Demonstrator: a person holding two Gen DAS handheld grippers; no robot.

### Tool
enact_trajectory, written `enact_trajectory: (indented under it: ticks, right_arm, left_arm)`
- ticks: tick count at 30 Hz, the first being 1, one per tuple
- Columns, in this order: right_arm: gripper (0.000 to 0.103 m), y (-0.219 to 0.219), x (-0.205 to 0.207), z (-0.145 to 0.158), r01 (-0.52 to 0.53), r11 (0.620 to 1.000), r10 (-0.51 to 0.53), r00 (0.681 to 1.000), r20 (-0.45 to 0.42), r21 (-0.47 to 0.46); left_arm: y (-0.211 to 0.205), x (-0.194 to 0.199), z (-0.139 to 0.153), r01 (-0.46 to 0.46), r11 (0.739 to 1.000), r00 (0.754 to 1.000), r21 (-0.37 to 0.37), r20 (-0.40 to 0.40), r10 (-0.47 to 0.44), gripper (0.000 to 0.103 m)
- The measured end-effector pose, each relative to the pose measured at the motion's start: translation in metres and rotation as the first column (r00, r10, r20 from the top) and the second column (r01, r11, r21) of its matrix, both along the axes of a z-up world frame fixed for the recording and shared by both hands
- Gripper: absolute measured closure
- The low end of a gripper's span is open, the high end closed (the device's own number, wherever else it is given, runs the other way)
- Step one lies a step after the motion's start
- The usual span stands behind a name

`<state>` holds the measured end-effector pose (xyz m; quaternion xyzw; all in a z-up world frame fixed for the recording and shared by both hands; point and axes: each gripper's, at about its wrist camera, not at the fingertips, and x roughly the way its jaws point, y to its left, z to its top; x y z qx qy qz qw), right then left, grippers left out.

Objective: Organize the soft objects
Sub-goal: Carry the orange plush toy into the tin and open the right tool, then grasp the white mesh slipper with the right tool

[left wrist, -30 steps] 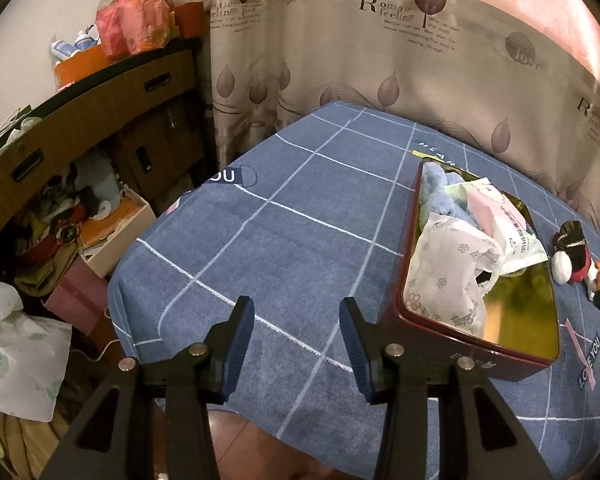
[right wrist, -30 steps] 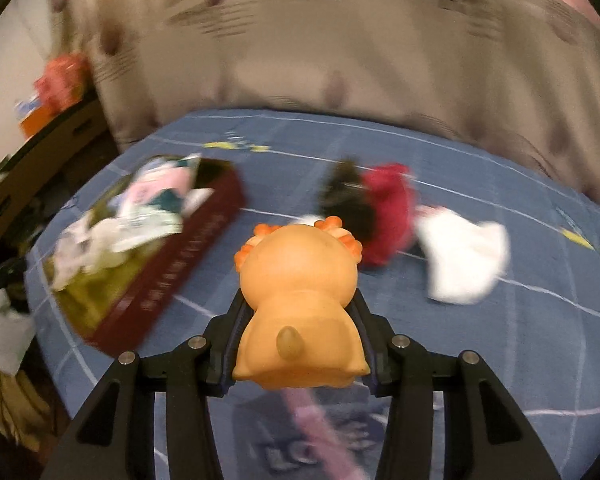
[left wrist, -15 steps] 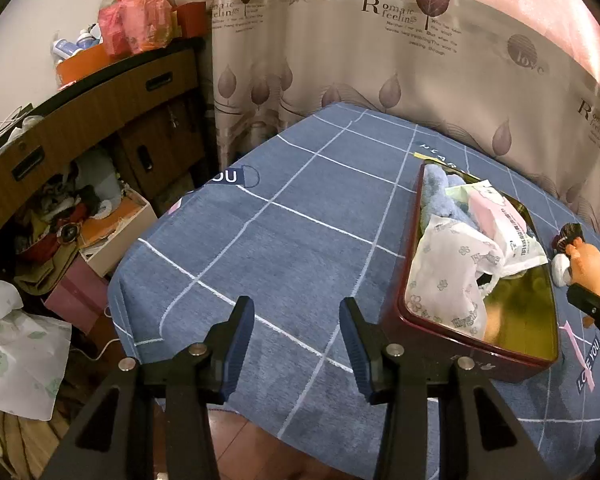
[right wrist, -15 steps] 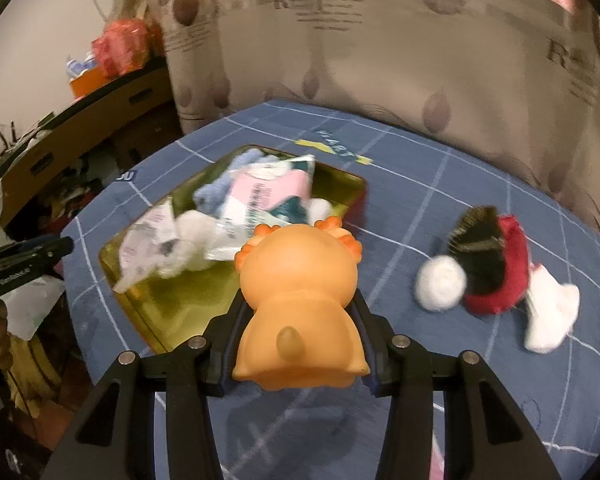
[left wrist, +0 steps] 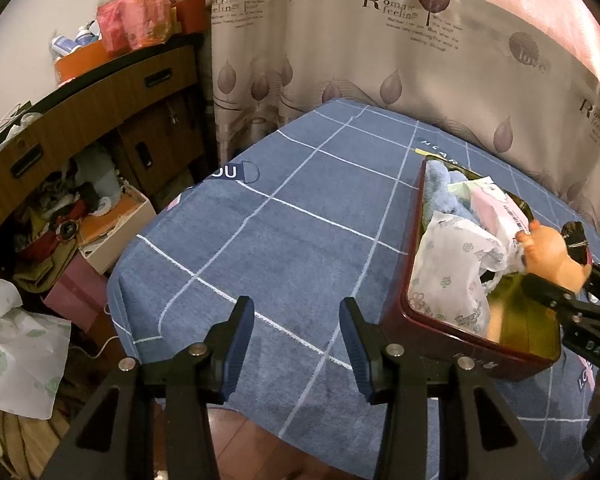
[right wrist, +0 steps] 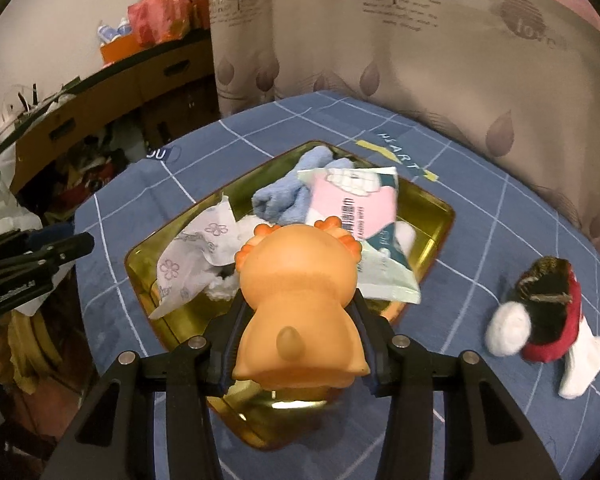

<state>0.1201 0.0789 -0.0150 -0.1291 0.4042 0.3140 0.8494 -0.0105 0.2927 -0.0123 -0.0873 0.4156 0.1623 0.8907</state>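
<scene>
**Holding the toy above the tin: edges and free room**

Your right gripper (right wrist: 298,340) is clamped on the orange soft rubber animal toy (right wrist: 298,284); both pads press its flanks, and the toy hangs above the near half of the dark-red rectangular tin with a gold interior (right wrist: 446,226).

The far half of the tin holds a light-blue folded towel (right wrist: 284,194), a pink-and-green tissue packet (right wrist: 358,208) and a white flower-print wrapper (right wrist: 196,256). The packet's lower corner overhangs the right rim. The gold floor nearest you is bare.

To the right of the tin, apart from it, a red, black and white plush toy (right wrist: 540,324) lies on the blue grid-pattern tablecloth (right wrist: 480,216).

Your left gripper (left wrist: 296,336) stands with its jaws apart and nothing between them, over the cloth near the table's front edge, just left of the tin's near corner (left wrist: 404,312). Left of the tin, the cloth lies open up to the leaf-print curtain (left wrist: 380,60).
</scene>
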Motion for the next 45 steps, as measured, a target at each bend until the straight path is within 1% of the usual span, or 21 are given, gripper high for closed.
enact_trajectory:
  ticks: [6, 16, 21, 22, 23, 25, 27, 29, 31, 35, 39, 42, 45]
  right_arm:
    - [0.059, 0.015, 0.011, -0.011, 0.002, 1.000, -0.002, 1.000, -0.011, -0.021]
    - [0.059, 0.025, 0.024, -0.026, 0.024, 0.998, -0.025, 1.000, -0.018, -0.054]
    - [0.055, 0.025, 0.024, -0.028, 0.025, 0.998, -0.026, 0.999, -0.020, -0.056]
    - [0.050, 0.025, 0.023, -0.027, 0.026, 0.998, -0.027, 0.999, -0.018, -0.056]
    - [0.039, 0.024, 0.023, -0.026, 0.030, 0.998, -0.031, 0.999, -0.017, -0.053]
    - [0.029, 0.021, 0.021, -0.022, 0.038, 0.998, -0.038, 0.999, -0.003, -0.040]
    - [0.029, 0.020, 0.019, -0.017, 0.039, 0.999, -0.039, 0.999, 0.018, -0.035]
    - [0.029, 0.017, 0.017, -0.013, 0.038, 0.999, -0.038, 0.999, 0.019, -0.023]
    - [0.029, 0.013, 0.015, -0.008, 0.043, 0.999, -0.043, 0.999, 0.022, -0.007]
    - [0.024, -0.002, 0.008, 0.001, 0.057, 0.998, -0.058, 0.998, 0.024, 0.029]
    - [0.022, -0.027, 0.003, 0.009, 0.083, 0.995, -0.084, 0.996, 0.028, 0.057]
    - [0.021, -0.054, 0.004, 0.017, 0.125, 0.990, -0.128, 0.991, 0.042, 0.070]
    - [0.017, -0.087, 0.008, 0.023, 0.192, 0.979, -0.197, 0.978, 0.066, 0.069]
  left_arm:
    - [0.000, 0.000, -0.001, 0.000, 1.000, 1.000, -0.002, -0.001, 0.000, 0.058]
    - [-0.001, 0.002, 0.000, 0.000, 1.000, 1.000, -0.013, -0.002, 0.000, 0.058]
    - [-0.001, 0.002, 0.000, 0.001, 1.000, 1.000, -0.014, -0.003, -0.001, 0.058]
    - [-0.002, 0.003, 0.000, 0.002, 1.000, 1.000, -0.015, -0.004, -0.002, 0.058]
    - [-0.002, 0.003, -0.001, 0.002, 1.000, 1.000, -0.016, -0.004, -0.002, 0.058]
    - [-0.002, 0.003, 0.000, 0.003, 1.000, 1.000, -0.016, -0.005, -0.003, 0.058]
    - [-0.002, 0.003, 0.000, 0.002, 1.000, 1.000, -0.016, -0.005, -0.002, 0.058]
    - [-0.002, 0.004, 0.000, 0.004, 1.000, 1.000, -0.014, -0.008, -0.004, 0.058]
    - [-0.002, 0.005, 0.000, 0.006, 1.000, 1.000, -0.013, -0.007, -0.006, 0.058]
    - [-0.003, 0.005, 0.000, 0.005, 1.000, 1.000, -0.011, -0.008, -0.005, 0.058]
    - [-0.003, 0.006, 0.001, 0.009, 1.000, 1.000, -0.005, -0.010, -0.009, 0.058]
    - [-0.002, 0.005, 0.000, 0.011, 1.000, 1.000, -0.002, -0.010, -0.011, 0.058]
    - [-0.002, 0.006, -0.001, 0.011, 1.000, 1.000, 0.005, -0.015, -0.011, 0.058]
